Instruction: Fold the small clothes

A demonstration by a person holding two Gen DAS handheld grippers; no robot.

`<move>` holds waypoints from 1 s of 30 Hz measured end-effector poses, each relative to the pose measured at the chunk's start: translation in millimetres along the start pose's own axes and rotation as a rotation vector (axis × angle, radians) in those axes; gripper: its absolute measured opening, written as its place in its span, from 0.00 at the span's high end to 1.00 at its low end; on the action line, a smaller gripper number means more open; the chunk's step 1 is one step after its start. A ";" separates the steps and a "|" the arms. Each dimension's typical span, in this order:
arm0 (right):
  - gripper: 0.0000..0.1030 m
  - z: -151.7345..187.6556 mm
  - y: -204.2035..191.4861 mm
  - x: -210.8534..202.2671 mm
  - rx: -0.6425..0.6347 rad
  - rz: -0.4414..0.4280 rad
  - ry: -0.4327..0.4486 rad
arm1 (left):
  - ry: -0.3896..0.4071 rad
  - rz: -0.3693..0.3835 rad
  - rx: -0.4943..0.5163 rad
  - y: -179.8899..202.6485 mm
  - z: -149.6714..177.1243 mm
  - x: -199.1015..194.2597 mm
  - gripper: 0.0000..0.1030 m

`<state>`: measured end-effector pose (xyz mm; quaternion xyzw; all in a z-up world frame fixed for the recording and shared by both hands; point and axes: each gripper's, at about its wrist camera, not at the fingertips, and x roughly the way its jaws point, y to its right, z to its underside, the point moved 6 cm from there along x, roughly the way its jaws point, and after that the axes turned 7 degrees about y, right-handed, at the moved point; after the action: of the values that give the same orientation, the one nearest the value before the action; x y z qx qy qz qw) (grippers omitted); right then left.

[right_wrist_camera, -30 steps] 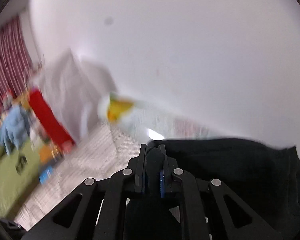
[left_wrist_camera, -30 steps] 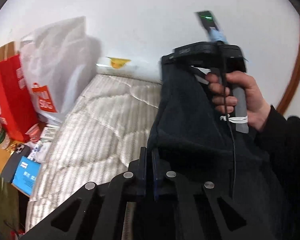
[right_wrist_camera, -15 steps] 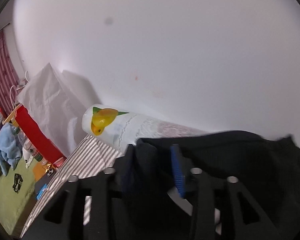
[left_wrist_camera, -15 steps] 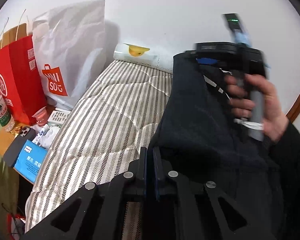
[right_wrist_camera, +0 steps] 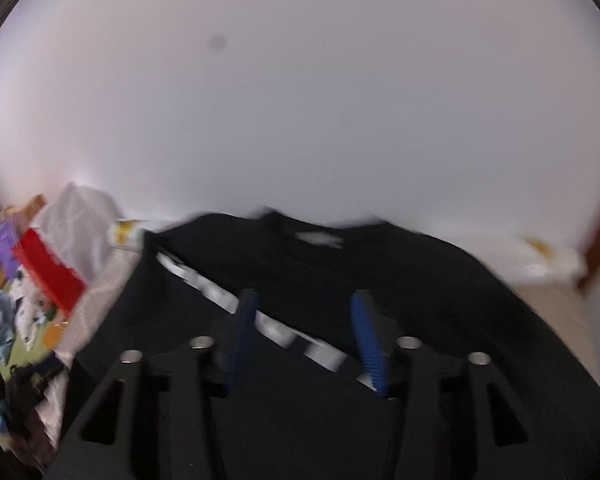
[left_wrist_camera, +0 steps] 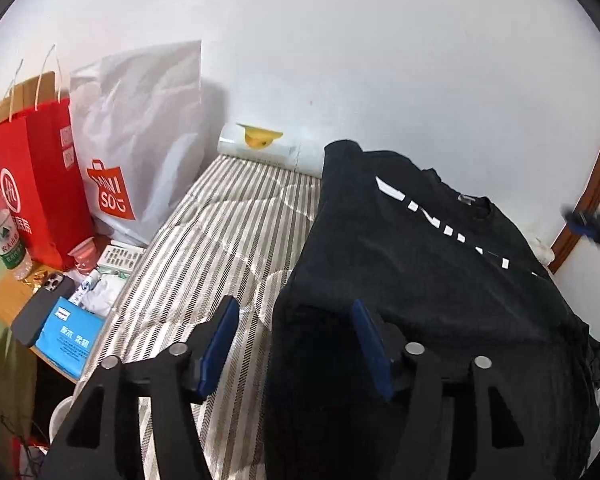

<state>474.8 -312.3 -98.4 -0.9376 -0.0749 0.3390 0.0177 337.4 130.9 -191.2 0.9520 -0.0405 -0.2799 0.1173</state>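
A black T-shirt [left_wrist_camera: 428, 280] with white lettering lies spread on the striped mattress [left_wrist_camera: 220, 248], its collar toward the far wall. My left gripper [left_wrist_camera: 296, 320] is open and empty, its jaws straddling the shirt's near left edge. My right gripper [right_wrist_camera: 304, 312] is open and empty above the same shirt [right_wrist_camera: 380, 280]; that view is blurred. The right gripper also shows at the right edge of the left wrist view [left_wrist_camera: 596, 228].
A white Miniso bag [left_wrist_camera: 140, 160] and a red paper bag [left_wrist_camera: 36, 176] stand left of the mattress. A water bottle [left_wrist_camera: 4, 232], a phone [left_wrist_camera: 44, 304] and a blue pack [left_wrist_camera: 70, 340] lie on a side table. A rolled lemon-print item [left_wrist_camera: 264, 146] lies against the wall.
Both grippers held the shirt up a second ago. They have let go: the shirt now lies flat on the mattress, both jaws stand open, and the right gripper has swung away to the right.
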 end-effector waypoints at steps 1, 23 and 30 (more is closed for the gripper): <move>0.42 9.5 21.0 -12.7 0.021 0.027 -0.002 | 0.006 0.005 -0.001 1.8 -0.9 -4.7 0.43; 0.88 102.5 93.5 -8.7 0.166 -0.004 0.031 | -0.058 -0.035 0.068 31.1 22.6 -69.4 0.37; 0.67 130.9 113.6 3.0 0.206 0.092 -0.118 | -0.080 0.018 0.093 65.3 25.4 -64.1 0.37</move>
<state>408.1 -426.4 -210.6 -0.9117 0.0026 0.4000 0.0940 269.0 71.7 -162.3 0.9441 -0.0665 -0.3144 0.0738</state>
